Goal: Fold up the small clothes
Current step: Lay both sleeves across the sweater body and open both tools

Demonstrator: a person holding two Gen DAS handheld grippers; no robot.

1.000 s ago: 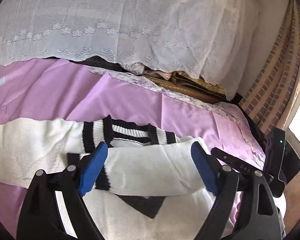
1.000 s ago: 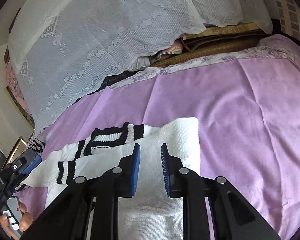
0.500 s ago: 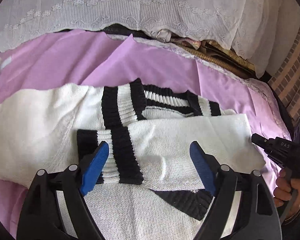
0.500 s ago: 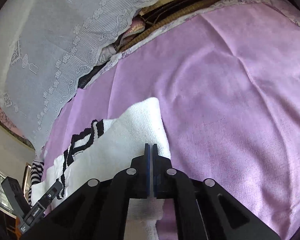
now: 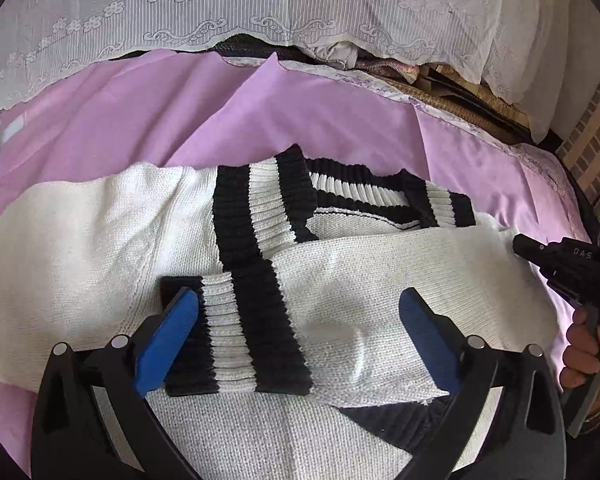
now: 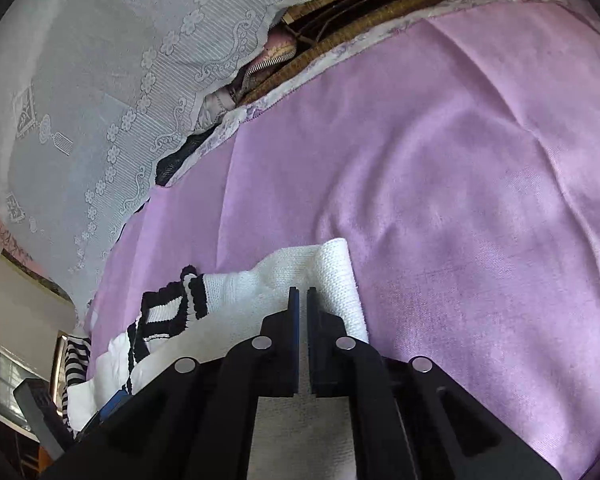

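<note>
A white knit sweater point(image 5: 100, 248) with black-striped collar and cuffs lies on the purple bedsheet point(image 5: 160, 120). One sleeve point(image 5: 340, 312) is folded across its front. My left gripper point(image 5: 300, 332) is open, its blue fingers straddling the sleeve near the striped cuff point(image 5: 244, 332). My right gripper point(image 6: 303, 300) has its jaws nearly together, a thin gap showing, over the sweater's right edge point(image 6: 332, 276); whether it pinches cloth is hidden. It also shows in the left wrist view point(image 5: 556, 256).
A white lace cover point(image 5: 300, 8) drapes the pile at the head of the bed. Woven mats and bedding point(image 6: 360, 4) sit under it. A brick wall point(image 5: 596, 128) stands at the right. The purple sheet point(image 6: 480, 180) spreads right of the sweater.
The right gripper closed its jaws and tipped down at the sweater's right edge. The left gripper moved closer over the folded sleeve and stayed open.
</note>
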